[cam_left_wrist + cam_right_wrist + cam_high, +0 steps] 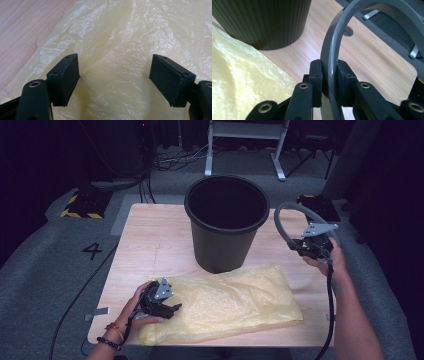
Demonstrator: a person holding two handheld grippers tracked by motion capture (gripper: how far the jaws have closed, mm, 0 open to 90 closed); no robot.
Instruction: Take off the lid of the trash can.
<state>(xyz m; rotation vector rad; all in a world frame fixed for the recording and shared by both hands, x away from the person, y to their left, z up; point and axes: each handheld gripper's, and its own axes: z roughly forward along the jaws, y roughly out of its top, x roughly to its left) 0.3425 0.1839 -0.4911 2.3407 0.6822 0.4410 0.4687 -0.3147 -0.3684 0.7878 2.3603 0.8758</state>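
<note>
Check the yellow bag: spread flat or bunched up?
Spread flat. The yellow bag lies crinkled but laid out across the table in front of the upright bin.

Crinkled yellow plastic bag [235, 302] flat on table; grey ring [332, 50] upright.

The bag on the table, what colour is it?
The bag is pale yellow and crinkly. The left gripper view shows it best.

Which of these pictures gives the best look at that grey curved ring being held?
The high view: it shows the whole grey ring arching up from the right gripper, beside the black bin. The right gripper view shows a close stretch of the ring clamped between the jaws. The left gripper view looks down on the yellow plastic bag.
</note>
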